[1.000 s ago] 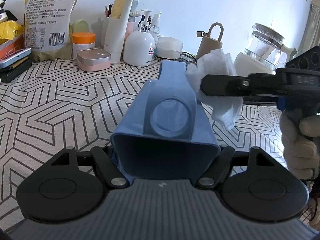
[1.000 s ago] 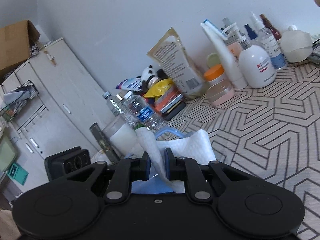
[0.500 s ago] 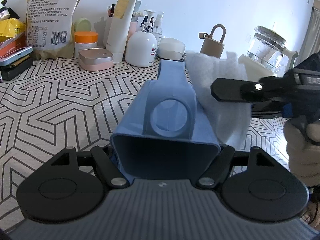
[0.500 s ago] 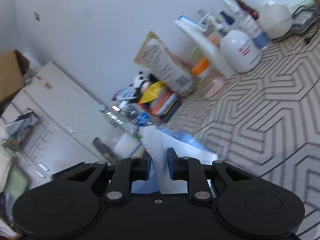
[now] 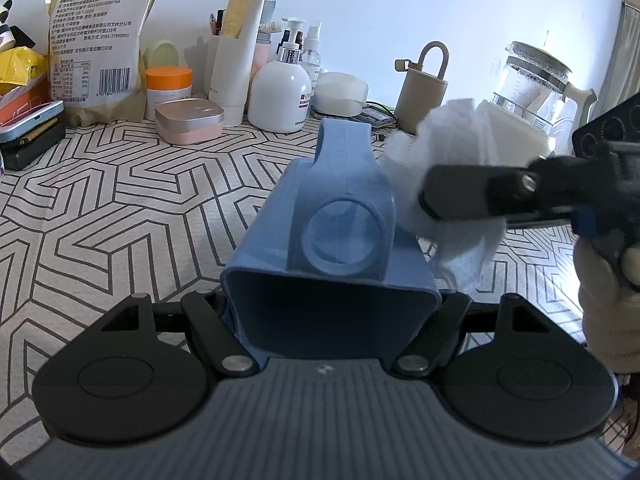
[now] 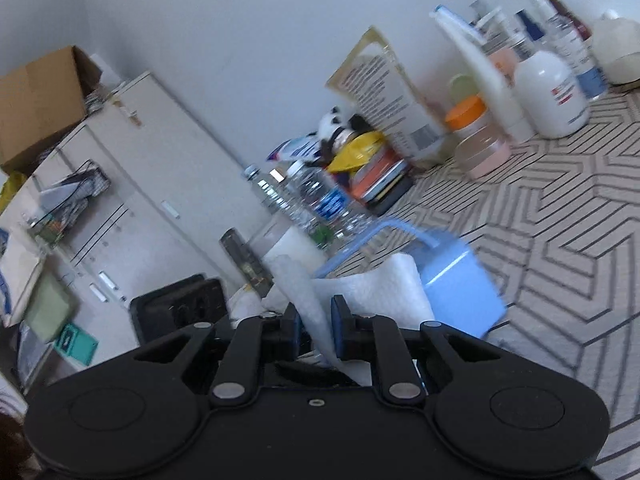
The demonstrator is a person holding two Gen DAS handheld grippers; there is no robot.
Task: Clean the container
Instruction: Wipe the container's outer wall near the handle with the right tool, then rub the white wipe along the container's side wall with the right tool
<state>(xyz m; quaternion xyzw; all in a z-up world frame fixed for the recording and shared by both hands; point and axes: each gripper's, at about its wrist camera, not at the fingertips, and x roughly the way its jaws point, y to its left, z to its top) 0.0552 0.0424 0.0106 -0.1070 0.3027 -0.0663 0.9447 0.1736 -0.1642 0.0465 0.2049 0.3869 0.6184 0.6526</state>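
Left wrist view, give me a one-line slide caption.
Left tool grips a blue container while the right tool wipes its side with a white tissue.

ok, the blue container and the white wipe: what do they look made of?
Blue container: looks like moulded plastic, matte, with smooth rounded edges, uniform colour and a formed round recess. Could be soft plastic or silicone; the pictures cannot settle that.
White wipe: looks like a paper towel or nonwoven cloth, matte, soft and crumpled, with frayed, slightly see-through edges where it folds around the right tool.
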